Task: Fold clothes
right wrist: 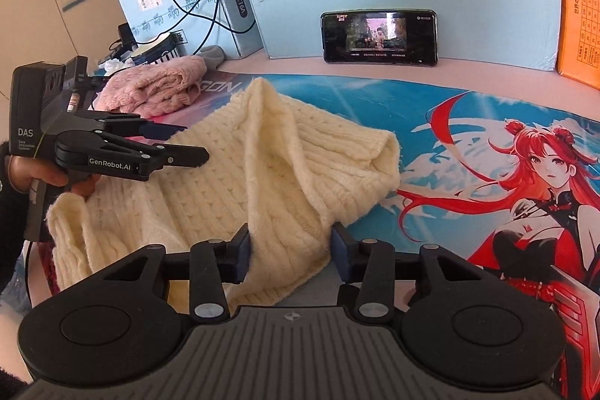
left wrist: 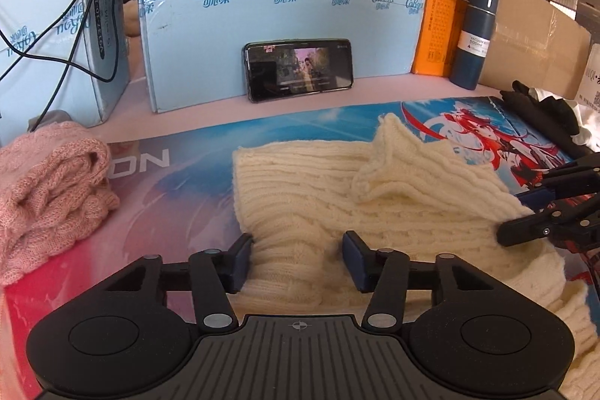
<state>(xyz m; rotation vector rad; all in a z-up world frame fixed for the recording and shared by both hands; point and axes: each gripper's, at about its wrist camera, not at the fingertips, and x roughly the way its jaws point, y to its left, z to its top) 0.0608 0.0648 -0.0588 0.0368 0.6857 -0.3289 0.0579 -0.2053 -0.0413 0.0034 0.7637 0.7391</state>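
Observation:
A cream cable-knit sweater (left wrist: 330, 197) lies partly folded on the printed desk mat (left wrist: 300, 130), one part bunched up in a peak. It also shows in the right wrist view (right wrist: 270, 175). My left gripper (left wrist: 296, 257) is open, its jaws wide apart on either side of the sweater's near edge. It shows from the side in the right wrist view (right wrist: 191, 143). My right gripper (right wrist: 288, 253) is open around a hanging fold of the sweater. It enters the left wrist view (left wrist: 525, 212) at the sweater's right edge.
A folded pink knit (left wrist: 48, 190) lies at the mat's left. A phone (left wrist: 299, 69) leans on blue cardboard boxes (left wrist: 285, 6) at the back. A dark blue flask (left wrist: 474, 38), an orange box (left wrist: 442, 14) and dark clothes (left wrist: 540, 115) stand at the right. Cables (left wrist: 75, 25) hang at the left.

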